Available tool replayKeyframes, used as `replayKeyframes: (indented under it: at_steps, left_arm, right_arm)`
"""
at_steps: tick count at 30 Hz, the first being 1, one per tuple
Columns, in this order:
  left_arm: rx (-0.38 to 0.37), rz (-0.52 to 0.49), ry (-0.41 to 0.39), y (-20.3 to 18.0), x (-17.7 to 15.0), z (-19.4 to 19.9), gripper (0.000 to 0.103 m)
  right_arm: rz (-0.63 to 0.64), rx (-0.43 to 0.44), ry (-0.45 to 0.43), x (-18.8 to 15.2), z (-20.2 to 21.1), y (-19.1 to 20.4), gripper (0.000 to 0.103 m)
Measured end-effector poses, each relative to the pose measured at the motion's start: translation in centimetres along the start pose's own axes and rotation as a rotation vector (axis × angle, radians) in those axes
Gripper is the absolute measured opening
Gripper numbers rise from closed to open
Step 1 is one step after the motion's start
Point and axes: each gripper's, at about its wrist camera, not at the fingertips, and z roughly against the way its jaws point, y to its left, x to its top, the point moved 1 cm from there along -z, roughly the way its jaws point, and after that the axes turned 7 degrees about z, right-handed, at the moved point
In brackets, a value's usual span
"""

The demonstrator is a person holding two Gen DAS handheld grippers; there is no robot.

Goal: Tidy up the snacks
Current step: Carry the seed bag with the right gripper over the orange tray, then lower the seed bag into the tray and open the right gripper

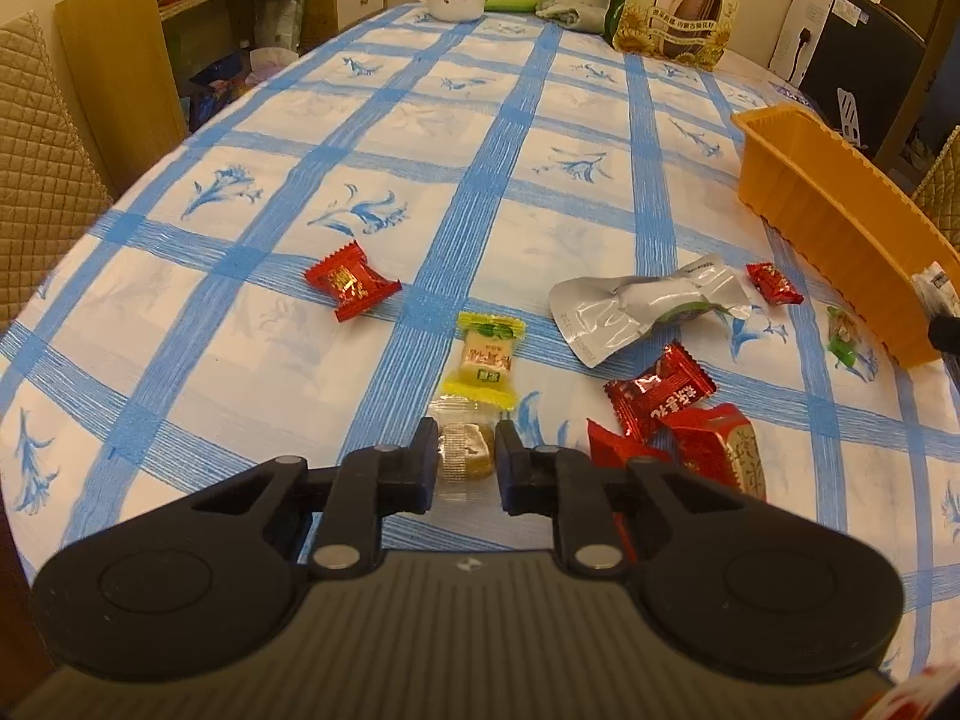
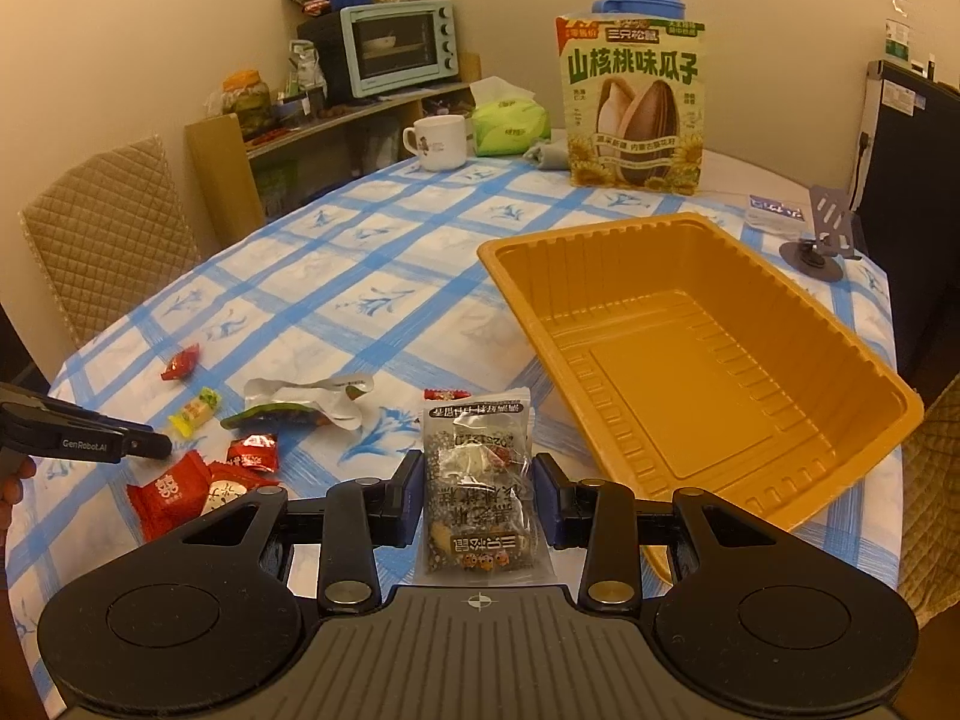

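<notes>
Half the orange tray (image 2: 690, 360) hides behind the right claw (image 2: 477, 480), which pinches a clear nut-bar packet (image 2: 477, 480) just beside its rim. Left claw (image 1: 465, 456) is pressed onto a small brown candy (image 1: 465, 450) on the surface (image 1: 420, 150).

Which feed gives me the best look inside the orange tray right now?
The right wrist view: the orange tray sits almost whole in frame, seen from above, with its bare floor and ribbed walls visible and nothing in it. The left wrist view shows the orange tray only side-on at the right edge: outer wall and rim, interior mostly hidden.
</notes>
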Motion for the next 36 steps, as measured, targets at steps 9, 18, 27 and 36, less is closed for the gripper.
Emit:
replayKeyframes:
  at_steps: [9,18,27,36]
  left_arm:
    - [-0.065,-0.060,-0.083,-3.4,2.1,4.2,0.018]
    - [-0.220,-0.200,-0.124,-13.4,5.8,3.5,0.018]
    - [-0.321,-0.264,-0.112,-23.0,8.6,-0.2,0.018]
    - [-0.334,-0.279,-0.063,-27.7,9.7,-3.7,0.018]
  right_arm:
    - [-0.040,-0.025,-0.023,0.6,1.9,-2.4,0.038]
    - [-0.122,-0.096,-0.036,1.6,2.4,-7.6,0.038]
    - [-0.224,-0.137,-0.032,2.0,0.8,-12.9,0.038]
    - [-0.279,-0.164,-0.013,1.6,-1.4,-15.8,0.039]
